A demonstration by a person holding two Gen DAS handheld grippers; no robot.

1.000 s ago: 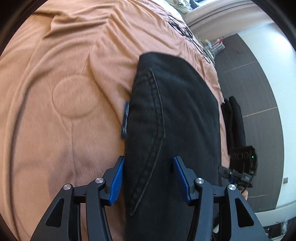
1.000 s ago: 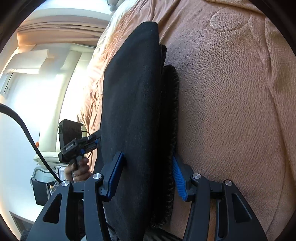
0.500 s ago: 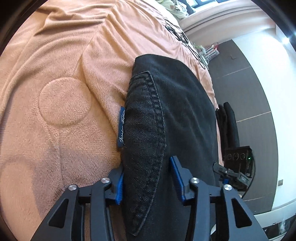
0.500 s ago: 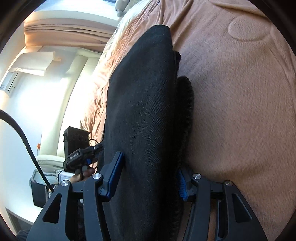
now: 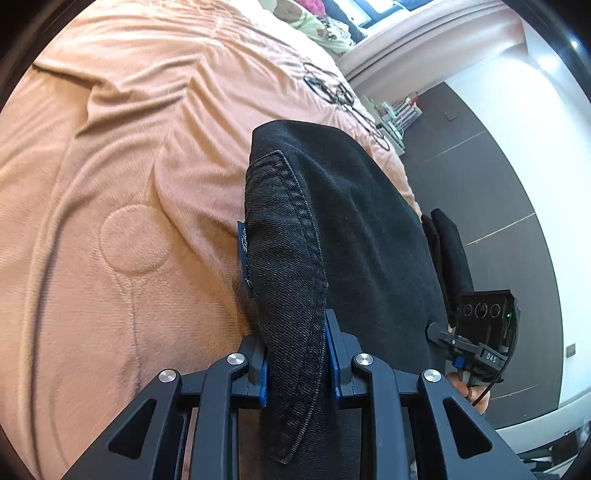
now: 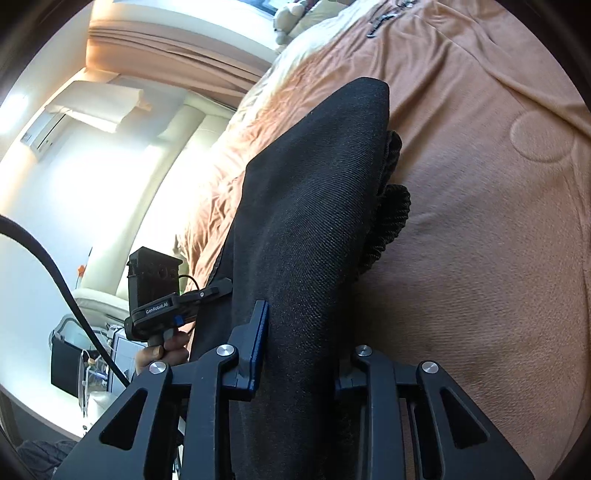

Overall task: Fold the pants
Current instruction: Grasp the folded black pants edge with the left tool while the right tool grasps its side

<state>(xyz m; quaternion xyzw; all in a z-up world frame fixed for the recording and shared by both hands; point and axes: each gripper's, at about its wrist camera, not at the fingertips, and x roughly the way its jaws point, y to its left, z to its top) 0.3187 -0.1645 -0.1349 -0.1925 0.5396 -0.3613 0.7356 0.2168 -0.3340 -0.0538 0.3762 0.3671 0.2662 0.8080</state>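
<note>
Black denim pants [image 5: 351, 236] lie folded on an orange-brown bed cover [image 5: 110, 184]. My left gripper [image 5: 297, 360] is shut on the pants at the stitched back pocket, beside a small blue label [image 5: 244, 254]. In the right wrist view, my right gripper [image 6: 301, 350] is shut on the other end of the pants [image 6: 306, 221], whose thick folded layers fill the gap between the fingers. Each gripper appears in the other's view, the right one [image 5: 480, 332] and the left one [image 6: 159, 306], held in a hand.
The bed cover [image 6: 498, 221] has embossed circles and wrinkles. Pillows and soft toys [image 5: 314, 22] lie at the head of the bed. Dark floor [image 5: 480, 177] runs beside the bed. A black cable [image 6: 55, 280] hangs at the left, with a bin and clutter [image 6: 74, 362] below.
Both grippers have closed onto the pants; one second ago both stood open around the fabric. The pants' near edge has lifted slightly off the cover.
</note>
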